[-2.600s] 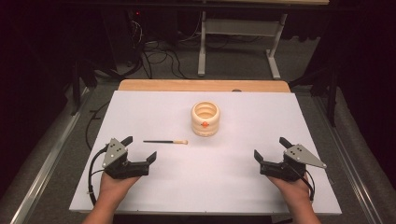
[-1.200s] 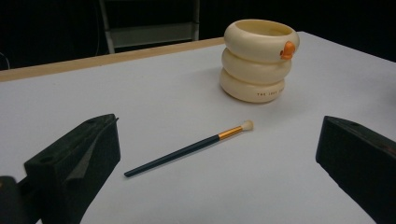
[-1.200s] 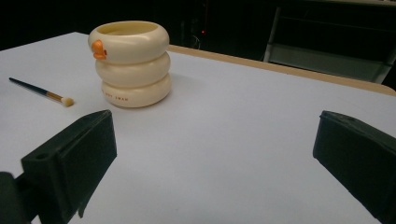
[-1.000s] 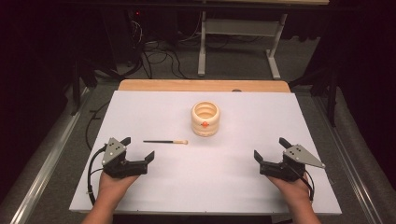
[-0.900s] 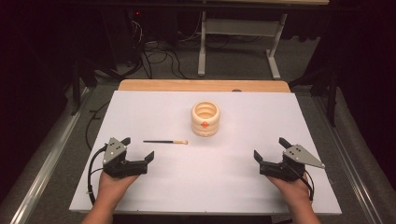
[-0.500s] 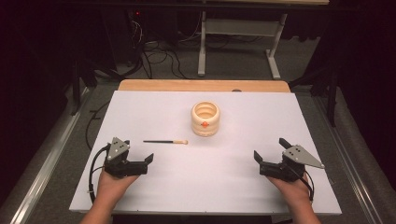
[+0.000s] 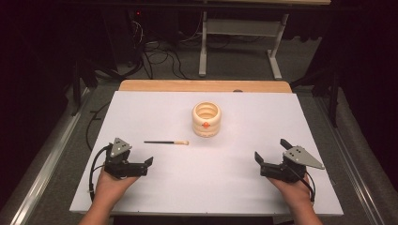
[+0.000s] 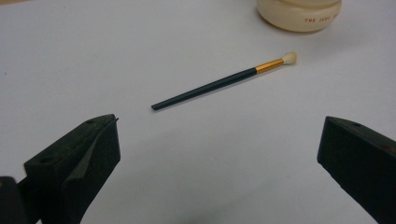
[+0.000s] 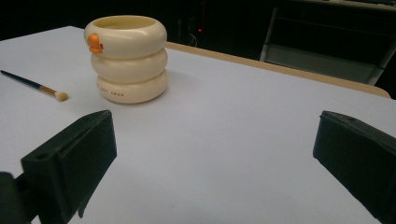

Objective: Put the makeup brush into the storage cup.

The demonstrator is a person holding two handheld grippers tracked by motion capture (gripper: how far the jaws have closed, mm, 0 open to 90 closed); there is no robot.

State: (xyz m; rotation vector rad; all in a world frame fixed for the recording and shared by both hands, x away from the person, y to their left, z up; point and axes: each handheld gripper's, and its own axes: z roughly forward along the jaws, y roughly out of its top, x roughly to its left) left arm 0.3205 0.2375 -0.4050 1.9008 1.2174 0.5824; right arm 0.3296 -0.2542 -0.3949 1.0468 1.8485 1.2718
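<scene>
Left gripper [image 7: 149,161]: spread wide, empty, aimed at makeup brush [image 8: 223,82] | brush: flat on white table [image 7: 234,187], beside cream ringed cup [image 7: 206,119], bristles cupward | right gripper [image 7: 257,158]: splayed, empty, parked clear.

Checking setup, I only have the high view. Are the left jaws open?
Observer: Yes. In the left gripper view the left gripper stands wide open, nothing between its jaws.
Operator: What is it aimed at?
Observer: The brush, lying flat ahead, with a gold band just behind its pale tip.
Operator: Any marking on the cup?
Observer: The right gripper view shows small lettering low on the cup, too small to read.
</scene>
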